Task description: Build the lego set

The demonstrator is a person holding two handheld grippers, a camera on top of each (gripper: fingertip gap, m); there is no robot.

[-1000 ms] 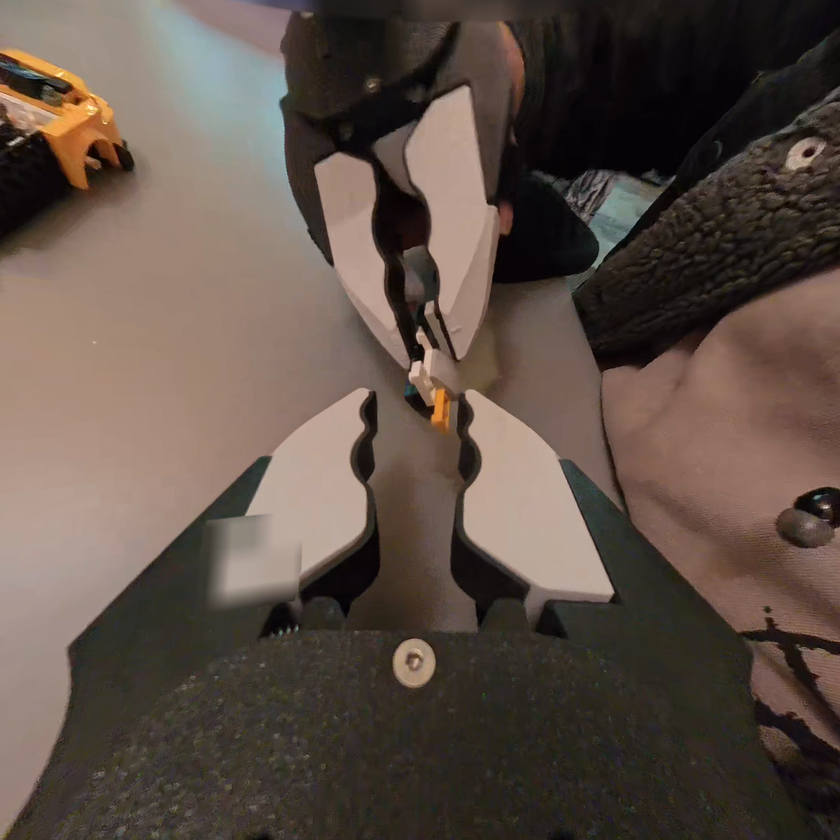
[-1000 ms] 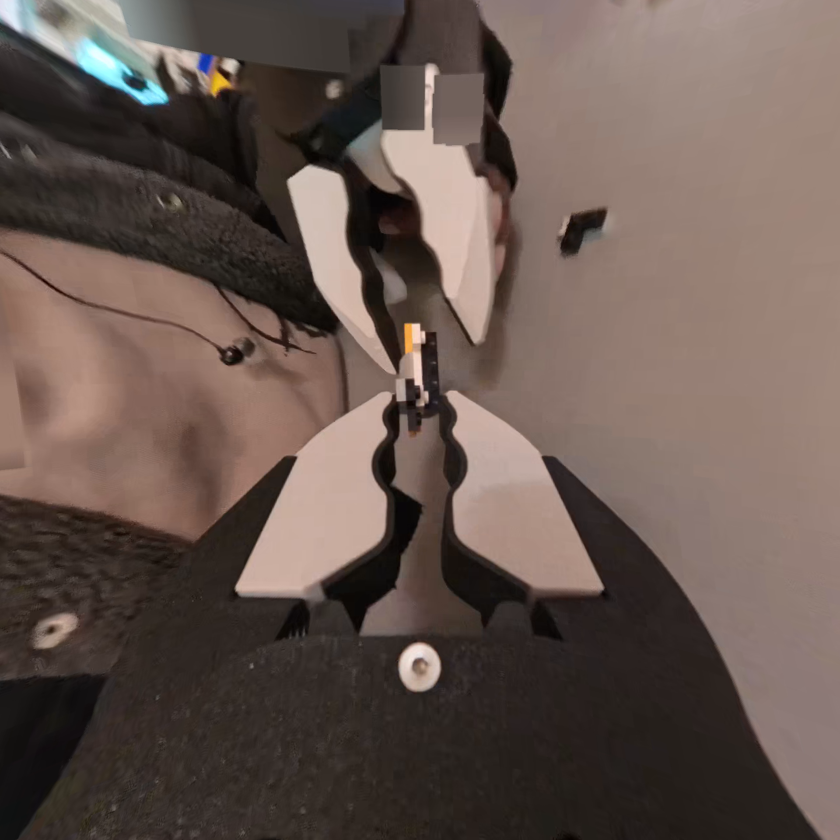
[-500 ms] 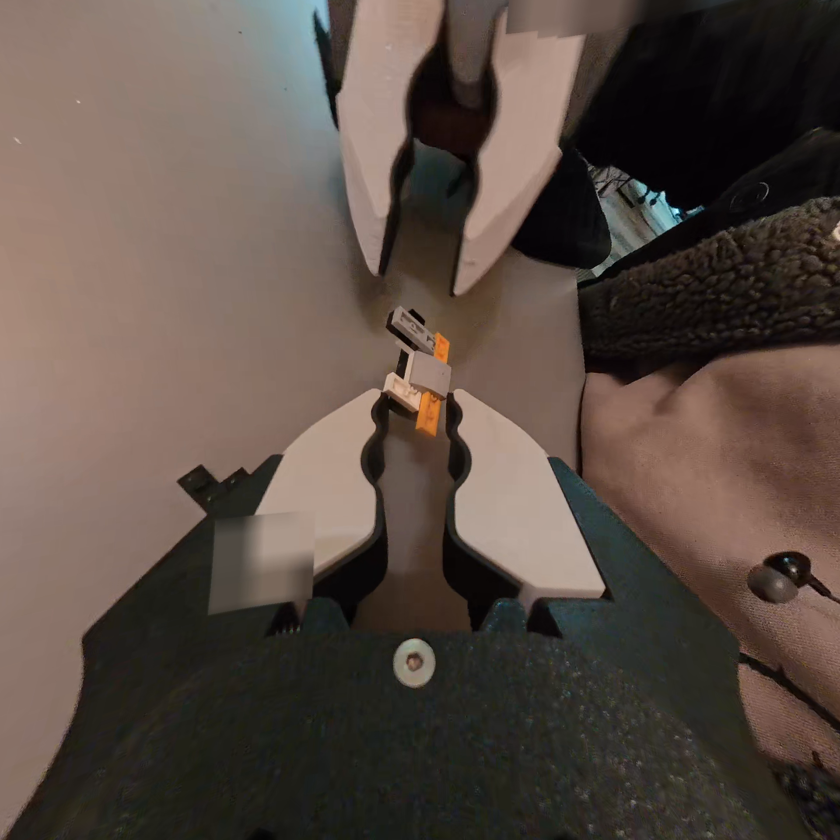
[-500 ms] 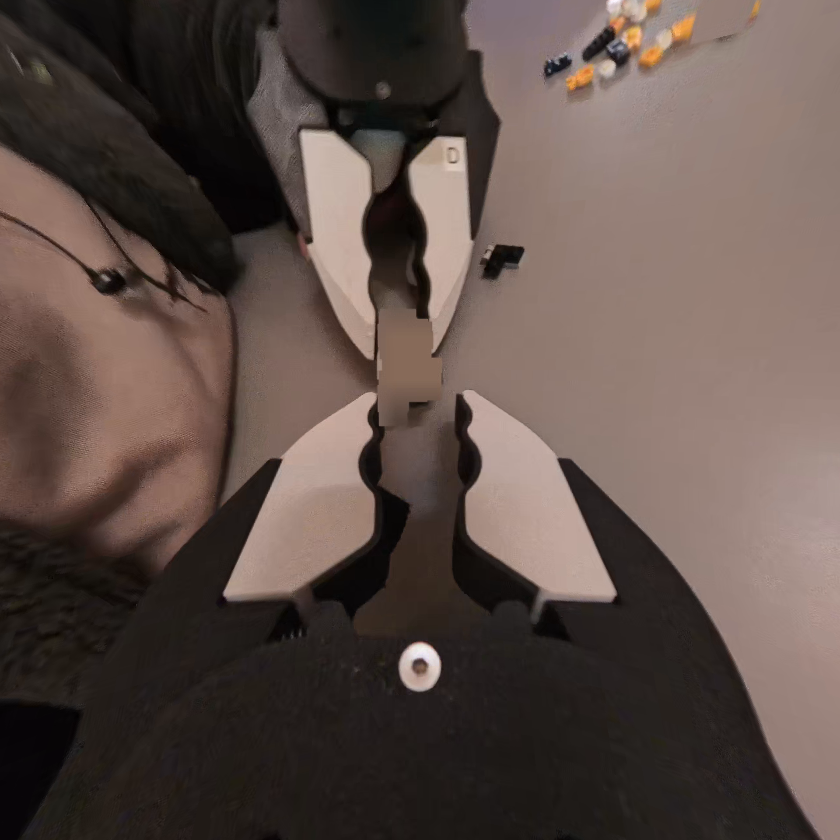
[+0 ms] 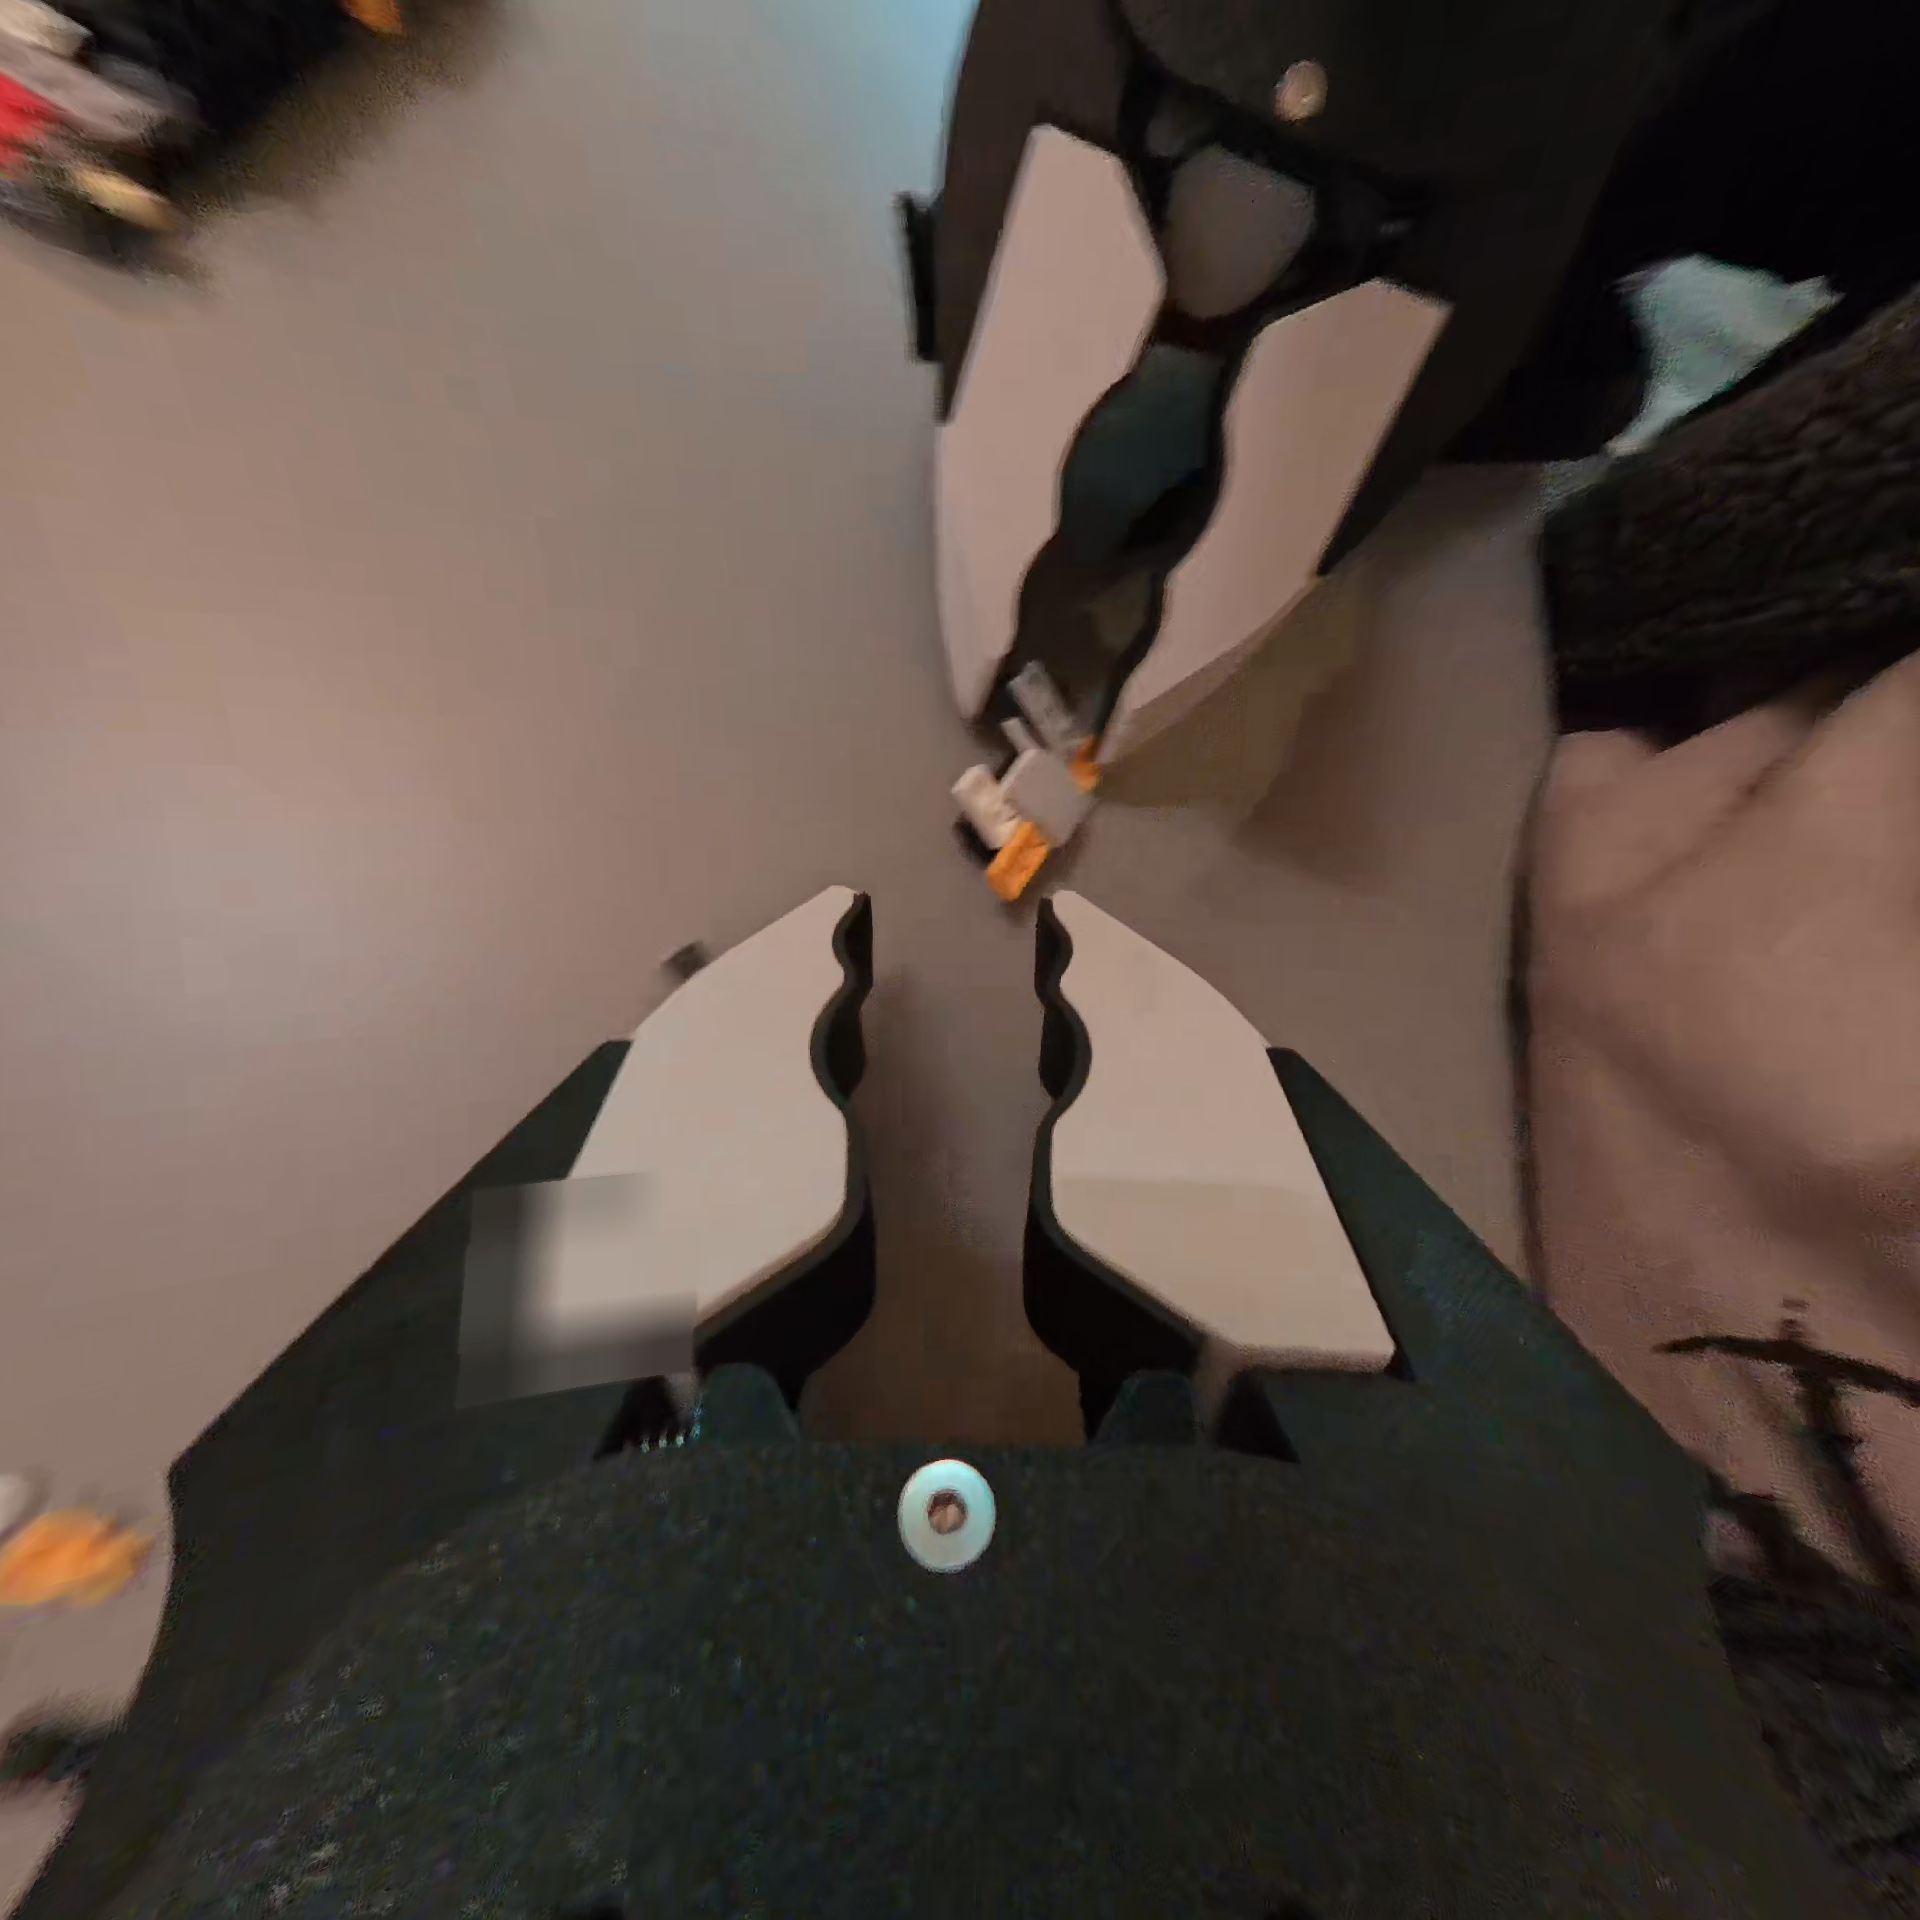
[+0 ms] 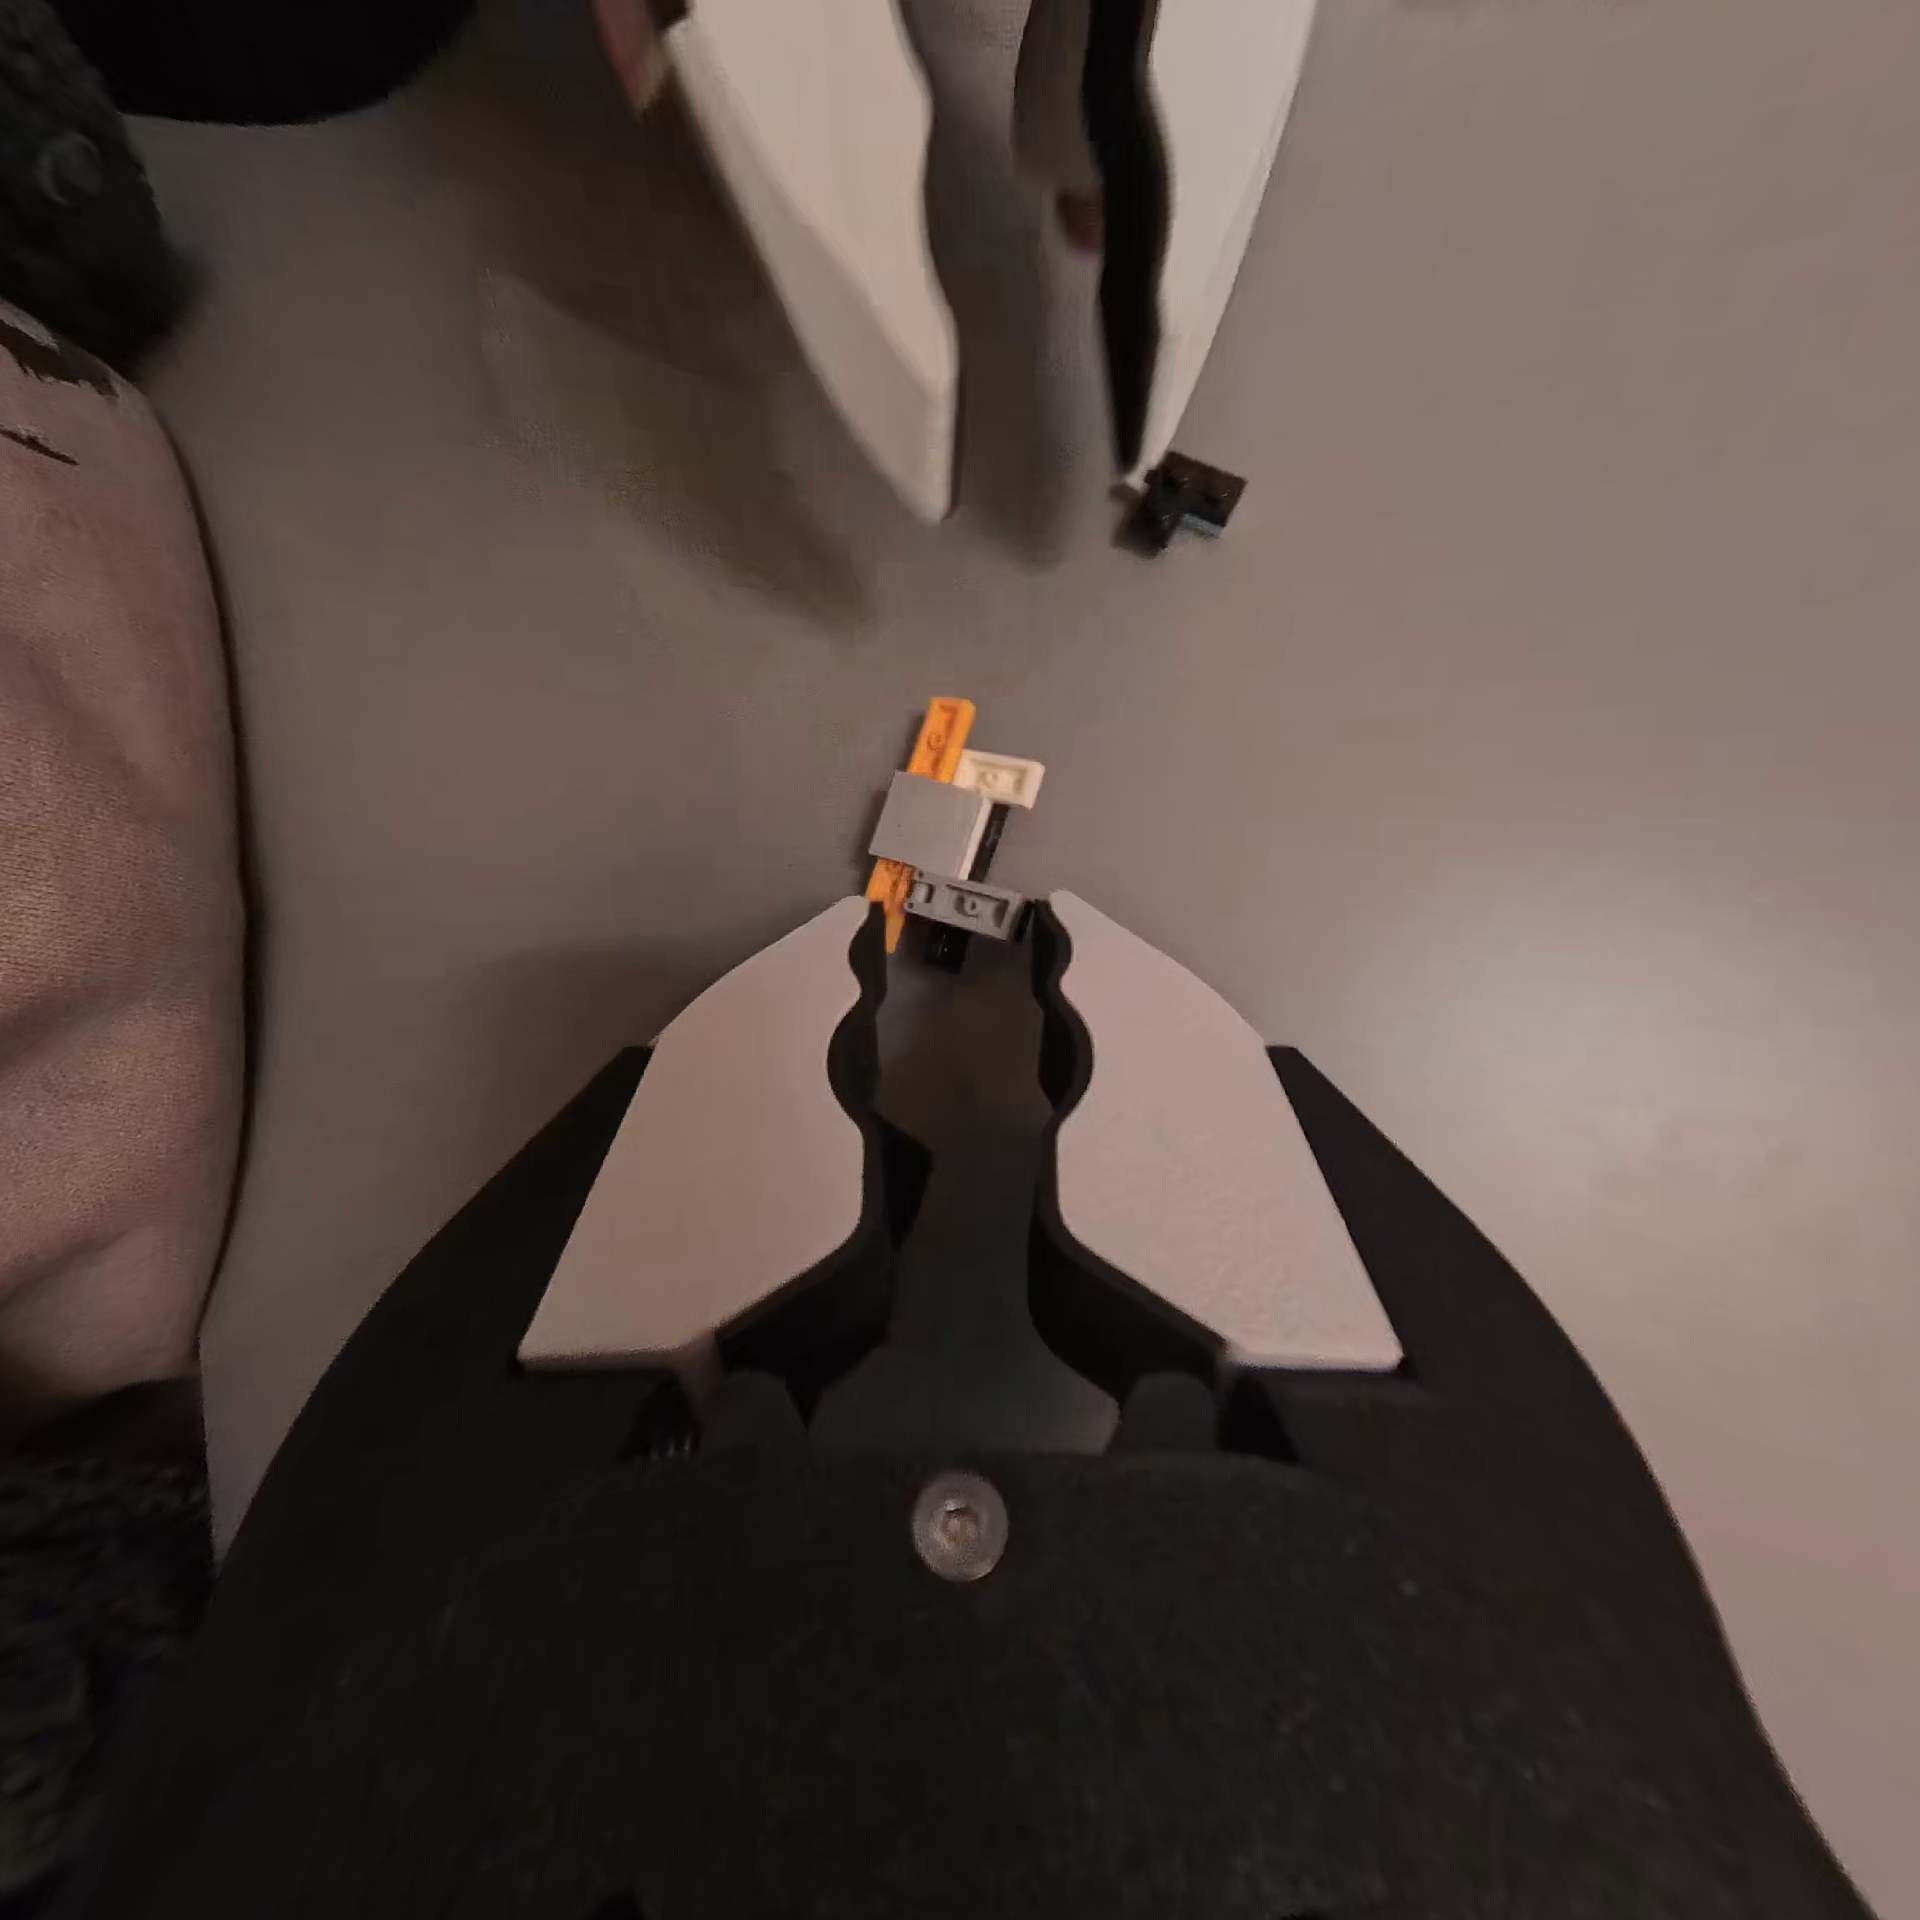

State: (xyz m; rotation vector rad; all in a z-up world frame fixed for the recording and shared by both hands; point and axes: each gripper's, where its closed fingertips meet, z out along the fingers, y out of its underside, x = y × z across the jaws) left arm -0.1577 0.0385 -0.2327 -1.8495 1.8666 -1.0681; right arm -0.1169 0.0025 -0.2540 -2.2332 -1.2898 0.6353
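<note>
Between the right gripper (image 6: 951, 906) tips, a small lego assembly (image 6: 954, 826).

The right gripper (image 6: 954, 906) pinches a small lego assembly (image 6: 951, 821) at its fingertips above the grey table (image 6: 1507, 831); a black piece (image 6: 1184, 497) lies farther right.

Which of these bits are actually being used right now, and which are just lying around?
In use: small brick assembly, gripped in the right claw; left claw, open and empty.
Lying about: loose black brick on the table; blurred orange pieces, probably spare parts.
</note>
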